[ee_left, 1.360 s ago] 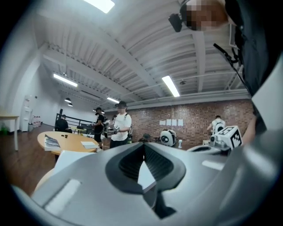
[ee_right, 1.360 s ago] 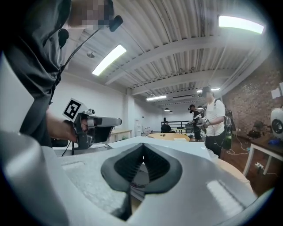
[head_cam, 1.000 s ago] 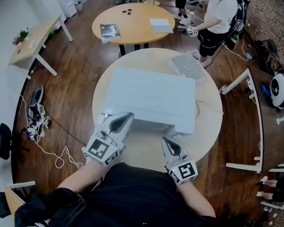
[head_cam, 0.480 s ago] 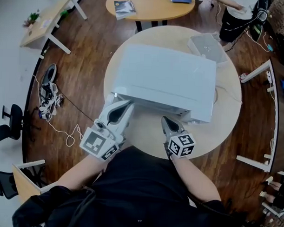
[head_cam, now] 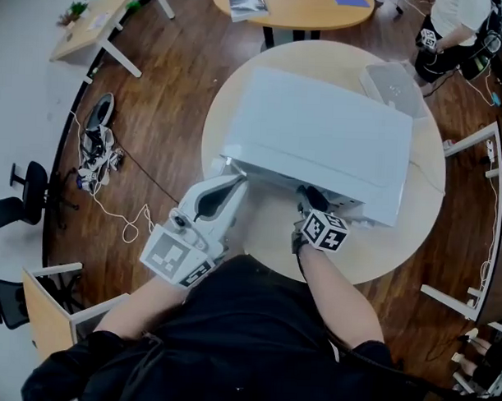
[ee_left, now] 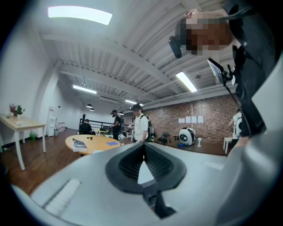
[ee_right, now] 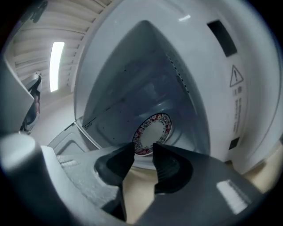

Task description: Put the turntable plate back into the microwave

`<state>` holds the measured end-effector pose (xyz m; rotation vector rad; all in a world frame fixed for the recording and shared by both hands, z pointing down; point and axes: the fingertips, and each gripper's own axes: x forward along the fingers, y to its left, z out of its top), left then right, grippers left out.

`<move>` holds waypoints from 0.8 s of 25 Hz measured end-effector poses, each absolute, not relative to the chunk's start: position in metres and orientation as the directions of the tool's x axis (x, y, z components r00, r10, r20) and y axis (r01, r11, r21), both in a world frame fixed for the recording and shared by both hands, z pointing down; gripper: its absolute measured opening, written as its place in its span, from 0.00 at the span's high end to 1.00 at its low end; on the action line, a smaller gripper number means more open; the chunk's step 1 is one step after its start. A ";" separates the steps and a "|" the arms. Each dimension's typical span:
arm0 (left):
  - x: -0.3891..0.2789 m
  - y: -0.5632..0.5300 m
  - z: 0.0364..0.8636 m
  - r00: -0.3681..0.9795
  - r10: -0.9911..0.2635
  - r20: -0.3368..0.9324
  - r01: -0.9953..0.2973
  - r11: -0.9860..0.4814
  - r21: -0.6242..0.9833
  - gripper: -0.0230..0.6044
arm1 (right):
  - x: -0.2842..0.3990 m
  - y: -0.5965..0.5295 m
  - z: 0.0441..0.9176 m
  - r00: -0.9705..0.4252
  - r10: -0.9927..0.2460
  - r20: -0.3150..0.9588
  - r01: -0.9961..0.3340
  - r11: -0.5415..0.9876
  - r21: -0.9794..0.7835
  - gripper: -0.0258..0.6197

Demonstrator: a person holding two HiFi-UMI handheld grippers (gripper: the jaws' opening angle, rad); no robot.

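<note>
Well, the patterned turntable plate [ee_right: 152, 132] lies on the floor inside the microwave [head_cam: 319, 140], at twelve o'clock from the right gripper [ee_right: 142, 149], whose jaws have just been opening and stand apart with nothing between them, while at its nine o'clock the left gripper [ee_left: 142, 145] is closed and empty
</note>
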<state>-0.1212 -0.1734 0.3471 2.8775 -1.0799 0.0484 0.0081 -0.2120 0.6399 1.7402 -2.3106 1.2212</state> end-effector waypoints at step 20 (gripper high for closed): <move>-0.157 -0.173 0.343 0.710 -0.699 0.087 -0.704 -0.707 0.069 0.96 | 0.009 -0.253 0.682 -0.284 -0.796 0.535 -0.756 -0.157 -0.635 0.72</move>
